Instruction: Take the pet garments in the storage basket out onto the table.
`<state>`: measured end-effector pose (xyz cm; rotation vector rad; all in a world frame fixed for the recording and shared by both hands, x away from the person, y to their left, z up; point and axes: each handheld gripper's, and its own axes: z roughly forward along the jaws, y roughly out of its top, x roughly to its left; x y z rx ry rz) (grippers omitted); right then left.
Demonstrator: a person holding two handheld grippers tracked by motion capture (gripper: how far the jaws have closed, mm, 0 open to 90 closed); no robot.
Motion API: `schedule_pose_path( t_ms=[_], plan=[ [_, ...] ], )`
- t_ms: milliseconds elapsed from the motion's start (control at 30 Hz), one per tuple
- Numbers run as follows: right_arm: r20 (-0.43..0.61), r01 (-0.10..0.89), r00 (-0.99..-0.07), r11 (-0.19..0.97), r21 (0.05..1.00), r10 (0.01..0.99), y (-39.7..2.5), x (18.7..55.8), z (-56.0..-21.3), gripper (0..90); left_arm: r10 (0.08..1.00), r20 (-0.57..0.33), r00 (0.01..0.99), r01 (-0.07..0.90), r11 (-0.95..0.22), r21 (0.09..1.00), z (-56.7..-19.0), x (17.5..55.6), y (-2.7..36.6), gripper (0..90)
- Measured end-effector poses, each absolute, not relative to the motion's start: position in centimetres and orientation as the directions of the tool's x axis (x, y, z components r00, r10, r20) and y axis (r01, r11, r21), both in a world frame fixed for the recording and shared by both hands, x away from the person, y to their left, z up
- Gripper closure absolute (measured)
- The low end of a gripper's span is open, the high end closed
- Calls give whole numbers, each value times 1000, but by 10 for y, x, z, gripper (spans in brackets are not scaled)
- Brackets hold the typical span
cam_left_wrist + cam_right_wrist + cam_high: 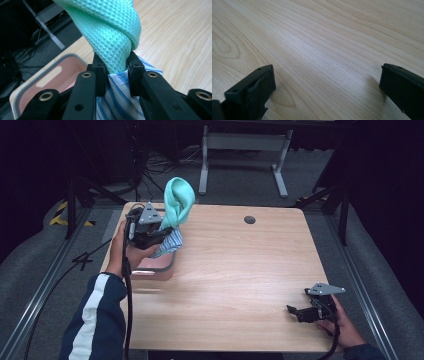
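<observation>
At the upper left of the high view, the left gripper (161, 231) had its jaws clamped on a green cloth (110, 37), which rose above them over a pink bin (50, 80). A striped cloth (117, 100) hung below the jaws. The right gripper (295, 312) rested at lower right, jaws apart, on the table (324, 50).

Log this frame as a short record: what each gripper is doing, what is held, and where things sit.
left gripper: shut on green cloth, raised over the bin
green cloth: waffle weave, bunched, standing up from the jaws
striped cloth: blue and white, under the jaws, partly in the bin
bin: pink, grey rim, table's left edge
right gripper: open, low over bare table, near right corner
</observation>
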<state>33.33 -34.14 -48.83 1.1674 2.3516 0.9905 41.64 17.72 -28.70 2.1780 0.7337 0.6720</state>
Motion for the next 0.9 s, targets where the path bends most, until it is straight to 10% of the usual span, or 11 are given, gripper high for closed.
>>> schedule_pose_path(
  t_ms=[900],
  plan=[
    [10,562,-608,421,712,794,-341,333,-488,7,528,227,818,227,-659,717,-305,423,86,739]
  ],
)
